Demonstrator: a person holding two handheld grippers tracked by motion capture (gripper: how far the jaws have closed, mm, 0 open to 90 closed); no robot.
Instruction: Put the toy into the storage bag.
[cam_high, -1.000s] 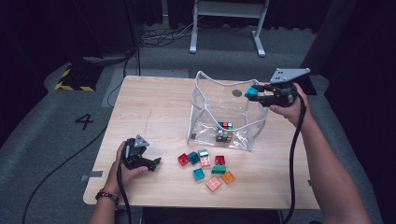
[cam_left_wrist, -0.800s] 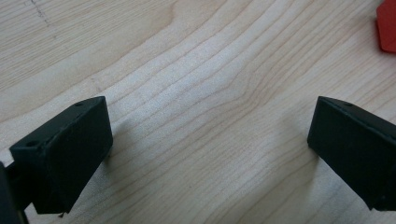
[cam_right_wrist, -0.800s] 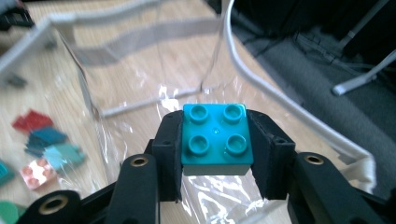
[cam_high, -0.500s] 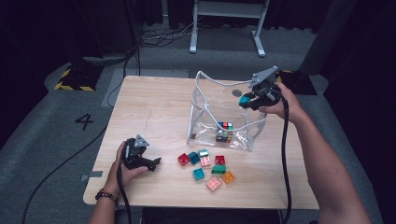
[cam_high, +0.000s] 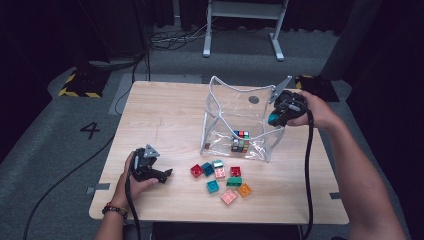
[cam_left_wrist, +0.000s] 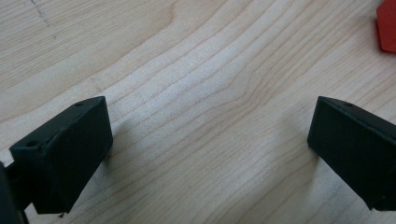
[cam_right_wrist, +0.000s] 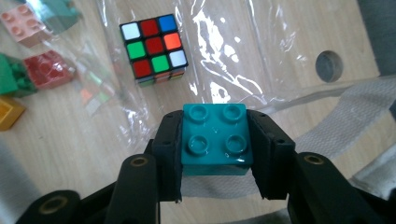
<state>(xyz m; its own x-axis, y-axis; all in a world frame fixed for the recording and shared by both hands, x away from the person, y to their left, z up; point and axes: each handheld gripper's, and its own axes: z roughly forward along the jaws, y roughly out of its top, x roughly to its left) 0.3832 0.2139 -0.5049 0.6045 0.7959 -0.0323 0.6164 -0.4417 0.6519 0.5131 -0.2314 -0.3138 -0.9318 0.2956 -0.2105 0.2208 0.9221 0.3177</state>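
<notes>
My right gripper (cam_high: 274, 119) hovers over the right rim of a clear plastic bag (cam_high: 222, 107) that stands open on the wooden table (cam_high: 165, 110). In the right gripper view its jaws (cam_right_wrist: 215, 126) are shut on a teal four-stud brick (cam_right_wrist: 215, 144). Below the brick, a Rubik's cube (cam_right_wrist: 154, 49) lies on the bag's bottom (cam_high: 240, 141). My left gripper (cam_high: 162, 175) rests on the table near the front left, and its jaws (cam_left_wrist: 210, 140) stand open over bare wood. Several loose bricks lie in front of the bag, among them a red one (cam_high: 196, 171) and an orange one (cam_high: 244, 190).
A round grey plug (cam_high: 254, 99) sits in the tabletop behind the bag. The bag's white woven strap (cam_right_wrist: 336, 130) runs under my right gripper. A red brick's corner (cam_left_wrist: 387, 28) shows beyond my left gripper. A metal stand (cam_high: 245, 25) is on the floor behind the table.
My right gripper has moved left and down with the teal brick, from beside the bag to over its right rim. The left gripper has stayed put.
</notes>
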